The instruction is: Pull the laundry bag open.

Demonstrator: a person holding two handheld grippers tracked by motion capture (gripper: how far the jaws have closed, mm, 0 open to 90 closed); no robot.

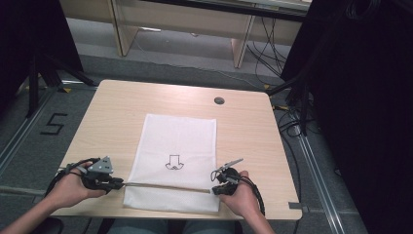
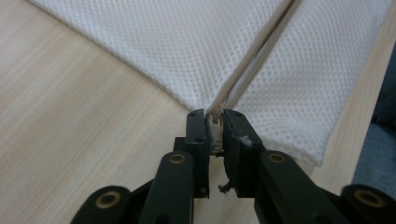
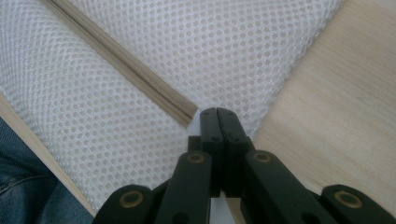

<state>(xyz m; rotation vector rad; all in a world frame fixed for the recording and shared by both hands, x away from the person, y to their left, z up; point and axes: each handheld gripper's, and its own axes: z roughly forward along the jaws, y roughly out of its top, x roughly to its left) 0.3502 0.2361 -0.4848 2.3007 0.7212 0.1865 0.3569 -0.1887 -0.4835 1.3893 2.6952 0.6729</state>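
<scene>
While the white mesh laundry bag lies flat near the table's front edge, the left gripper pinches the zipper pull and the right gripper clamps the bag's far corner. Its zipper looks fully closed; only letting go seems left.

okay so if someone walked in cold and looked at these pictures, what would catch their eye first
A white mesh bag lies flat mid-table, a small black drawing at its centre. A beige zipper crosses its near end. The left tongs pinch the zipper's small white pull at one end; the right tongs, shut, press the mesh at the other.
</scene>
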